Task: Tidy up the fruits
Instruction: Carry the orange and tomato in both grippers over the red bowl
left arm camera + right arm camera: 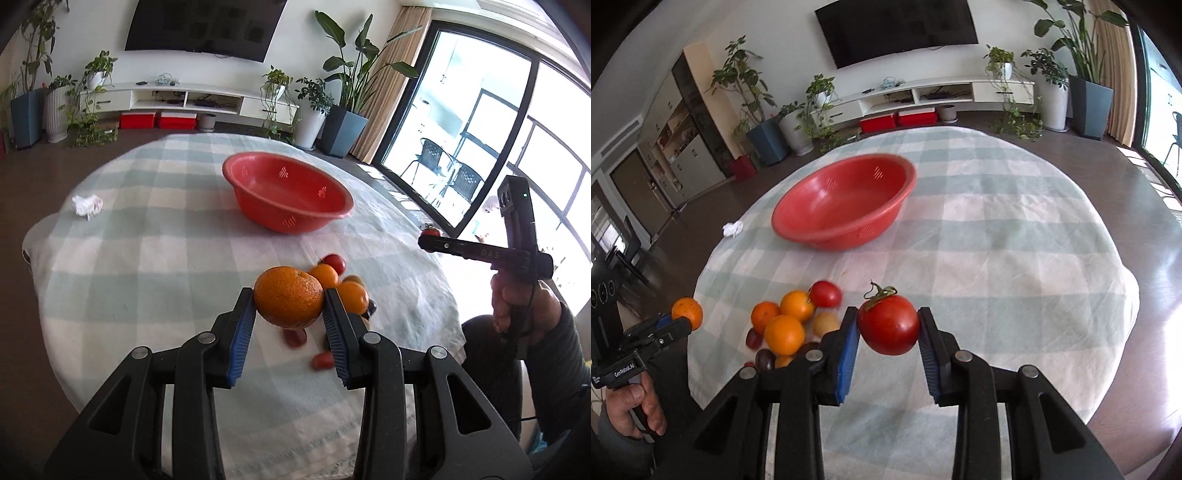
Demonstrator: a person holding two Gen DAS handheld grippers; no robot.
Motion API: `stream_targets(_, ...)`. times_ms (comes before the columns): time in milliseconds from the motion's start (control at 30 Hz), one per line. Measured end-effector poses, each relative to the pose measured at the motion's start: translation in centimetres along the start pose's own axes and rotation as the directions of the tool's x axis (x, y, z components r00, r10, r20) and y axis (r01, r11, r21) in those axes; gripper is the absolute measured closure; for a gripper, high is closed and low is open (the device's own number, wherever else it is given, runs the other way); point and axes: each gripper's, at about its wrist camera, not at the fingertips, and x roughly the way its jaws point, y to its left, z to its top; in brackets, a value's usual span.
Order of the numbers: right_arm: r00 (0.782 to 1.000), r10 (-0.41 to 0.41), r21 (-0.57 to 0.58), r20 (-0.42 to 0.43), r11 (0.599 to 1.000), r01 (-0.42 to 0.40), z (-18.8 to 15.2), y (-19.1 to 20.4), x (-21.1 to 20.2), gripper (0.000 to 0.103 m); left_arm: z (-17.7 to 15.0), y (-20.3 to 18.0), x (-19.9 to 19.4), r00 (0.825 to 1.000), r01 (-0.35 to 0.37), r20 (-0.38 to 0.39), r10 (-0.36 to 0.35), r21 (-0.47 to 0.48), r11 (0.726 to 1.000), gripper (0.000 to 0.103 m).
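left gripper [289, 310] pinching orange [289, 302], lifted off checked tablecloth [147, 258]; right gripper [888, 332] clamped on stemmed tomato [888, 324], also in air; leftover fruit pile [792, 328] on cloth near edge, red colander bowl [842, 203] further back, nothing in it

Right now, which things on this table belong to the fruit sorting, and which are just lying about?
Belongs to the job:
- orange, gripped by the left gripper
- tomato, gripped by the right gripper
- red bowl, nothing in it
- fruit pile on the checked cloth

Just lying about:
- crumpled tissue
- potted plants and television behind
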Motion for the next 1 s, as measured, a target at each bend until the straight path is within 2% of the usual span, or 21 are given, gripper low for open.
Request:
stream_targets(100,0.999,0.0,0.033,0.047,0.999,-0.002,3.3,-1.3,-0.1,0.069,4.3,0.2,0.7,0.999,-0.048,0.017,0.046,0.077,0.996,0.068)
stream_targets(233,0.996,0.032,-0.019,0.08,0.999,-0.031,8.1,0.1,1.0,0.069,10.5,-0.1,3.4,0.997,-0.077,0.014,0.075,0.159,0.984,0.068)
stream_targets(333,0.996,0.058,-0.061,0.072,0.997,-0.054,11.3,1.8,3.2,0.069,14.2,-0.3,6.8,0.998,-0.043,-0.047,0.053,0.184,0.982,0.068)
stream_targets(433,0.998,0.042,-0.106,0.047,0.994,-0.036,13.3,3.1,6.1,0.069,16.6,0.0,11.0,0.99,-0.027,-0.134,0.053,0.188,0.982,0.068)
stream_targets(633,0.998,-0.006,-0.161,-0.066,0.987,-0.004,13.9,4.0,11.6,0.069,16.4,0.2,18.0,0.959,-0.042,-0.266,0.102,0.22,0.974,0.068)
stream_targets(867,0.985,-0.048,-0.259,-0.163,0.966,0.005,12.4,4.7,15.5,0.069,15.6,-0.3,22.3,0.935,-0.057,-0.326,0.138,0.246,0.968,0.068)
stream_targets(1000,0.977,-0.103,-0.307,-0.188,0.951,0.041,11.4,4.6,16.7,0.069,15.0,-0.1,23.9,0.921,-0.075,-0.352,0.167,0.262,0.962,0.068)
